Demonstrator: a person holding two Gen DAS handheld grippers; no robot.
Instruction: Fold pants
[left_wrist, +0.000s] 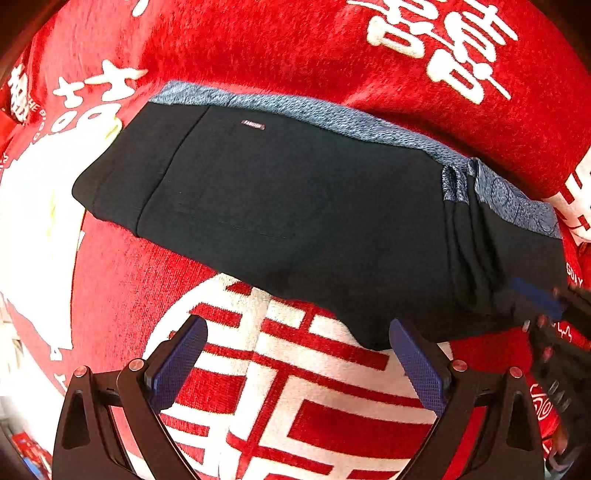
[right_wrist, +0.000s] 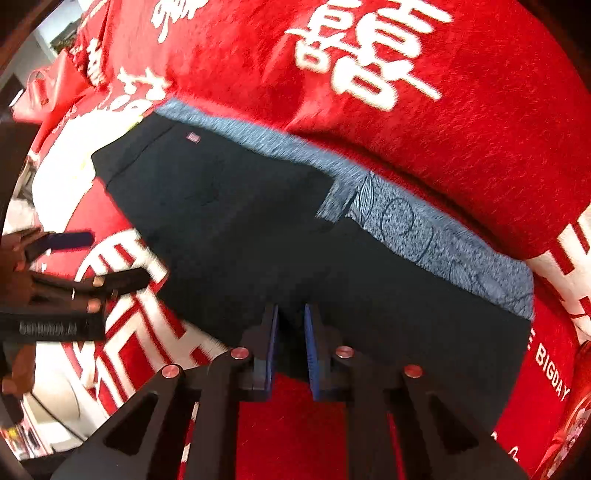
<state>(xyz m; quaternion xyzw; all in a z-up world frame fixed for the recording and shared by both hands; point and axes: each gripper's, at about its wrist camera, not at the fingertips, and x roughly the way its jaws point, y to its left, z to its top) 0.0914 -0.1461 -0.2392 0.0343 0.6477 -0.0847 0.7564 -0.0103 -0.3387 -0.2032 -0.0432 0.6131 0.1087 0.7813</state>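
Folded black pants (left_wrist: 295, 206) lying on red blanket (left_wrist: 295, 48). Right tongs (right_wrist: 290, 332) clamped on near hem; left tongs (left_wrist: 297, 350) spread wide, empty, beside it. Far corner blurred.

Black pants (left_wrist: 295, 206), folded into a compact bundle with blue-grey patterned lining along the far edge, lying on a red blanket (left_wrist: 295, 48) printed with white characters. Left claw (left_wrist: 297, 354) spread wide just short of the near hem, gripping nothing. Right claw (left_wrist: 543, 299) blurred at the bundle's right end.
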